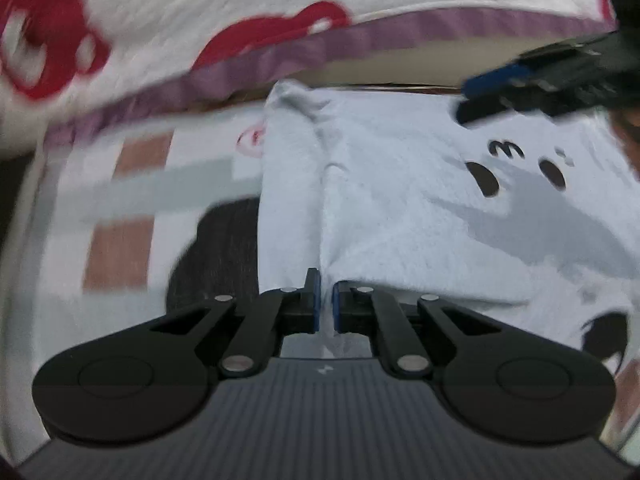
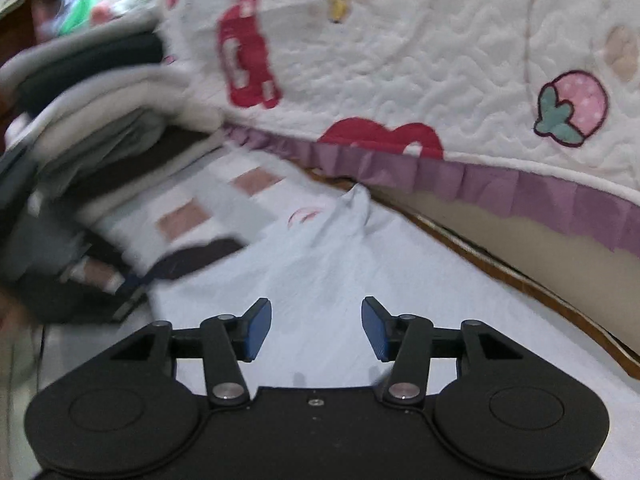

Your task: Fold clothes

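My left tongs (image 1: 326,304) are pinched nearly closed on a raised ridge of the pale blue garment (image 1: 400,216), the fabric caught between the two blue pads at the garment's near edge. From that pinch a crease runs straight away from me up the cloth to a bunched corner at its far end. The garment lies spread on a checked sheet (image 1: 132,200) with pinkish-brown squares and grey bands; to the right of the crease it shows black printed marks. A dark cloth (image 1: 218,248) pokes out from under the garment's left side.

My right tongs (image 2: 316,328) are wide open and hold nothing. They hover over the same pale blue garment (image 2: 320,264), which lies directly under and ahead of the pads; whether they touch the fabric I cannot tell. In the left wrist view the right tongs (image 1: 480,96) show at the upper right, above the printed side of the garment.

Beyond the garment hangs a white quilt (image 2: 440,60) with red shapes, a strawberry (image 2: 572,108) and a purple frill. To the left, blurred, is a stack of folded clothes (image 2: 92,92).
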A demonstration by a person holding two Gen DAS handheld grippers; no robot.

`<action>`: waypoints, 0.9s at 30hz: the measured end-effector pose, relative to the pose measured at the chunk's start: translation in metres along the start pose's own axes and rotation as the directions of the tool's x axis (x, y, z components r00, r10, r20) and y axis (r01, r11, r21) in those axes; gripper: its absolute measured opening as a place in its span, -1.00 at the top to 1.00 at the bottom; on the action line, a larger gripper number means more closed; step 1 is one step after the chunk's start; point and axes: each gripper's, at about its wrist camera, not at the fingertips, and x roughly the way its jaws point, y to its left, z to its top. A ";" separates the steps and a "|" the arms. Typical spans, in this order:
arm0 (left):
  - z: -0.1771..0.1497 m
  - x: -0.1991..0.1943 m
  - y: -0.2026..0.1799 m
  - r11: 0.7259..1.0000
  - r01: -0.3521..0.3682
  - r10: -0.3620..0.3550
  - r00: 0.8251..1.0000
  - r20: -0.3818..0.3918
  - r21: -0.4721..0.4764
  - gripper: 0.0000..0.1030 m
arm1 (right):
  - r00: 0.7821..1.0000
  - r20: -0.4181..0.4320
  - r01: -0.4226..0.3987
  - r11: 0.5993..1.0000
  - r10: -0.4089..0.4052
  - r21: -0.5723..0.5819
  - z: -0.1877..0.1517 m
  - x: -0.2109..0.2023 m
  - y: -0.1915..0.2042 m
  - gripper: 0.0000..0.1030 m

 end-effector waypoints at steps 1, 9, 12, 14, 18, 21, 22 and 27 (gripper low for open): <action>-0.001 0.003 0.002 1.000 -0.008 0.008 1.000 -0.014 -0.025 0.89 | 1.000 -0.008 -0.019 1.000 0.019 0.009 0.011 0.011 -0.007 -0.06; -0.011 0.011 0.016 0.993 0.022 -0.025 0.999 -0.021 -0.119 0.88 | 0.971 -0.168 -0.116 0.950 0.170 0.291 0.041 0.125 -0.072 -0.04; -0.012 0.009 0.021 0.989 0.047 -0.047 0.999 0.000 -0.139 0.88 | 0.939 -0.187 -0.215 0.916 0.290 0.340 0.035 0.141 -0.072 0.65; -0.013 0.005 0.021 0.987 0.054 -0.052 0.998 0.019 -0.150 0.88 | 0.931 -0.176 -0.247 0.907 0.319 0.340 0.037 0.146 -0.069 0.68; -0.012 0.005 0.025 0.978 0.064 -0.060 0.998 0.025 -0.198 0.88 | 0.933 -0.123 -0.266 0.878 0.339 0.398 0.046 0.156 -0.072 0.68; -0.013 0.001 0.026 0.975 0.061 -0.054 0.998 0.038 -0.213 0.88 | 0.951 -0.113 -0.210 0.869 0.288 0.447 0.054 0.169 -0.076 0.68; -0.013 0.000 0.027 0.975 0.059 -0.051 0.998 0.043 -0.215 0.88 | 0.954 -0.114 -0.196 0.865 0.278 0.462 0.055 0.174 -0.076 0.68; -0.015 -0.008 0.028 0.973 0.052 -0.036 0.997 0.070 -0.227 0.94 | 0.969 -0.124 -0.144 0.899 0.212 0.414 0.065 0.185 -0.064 0.89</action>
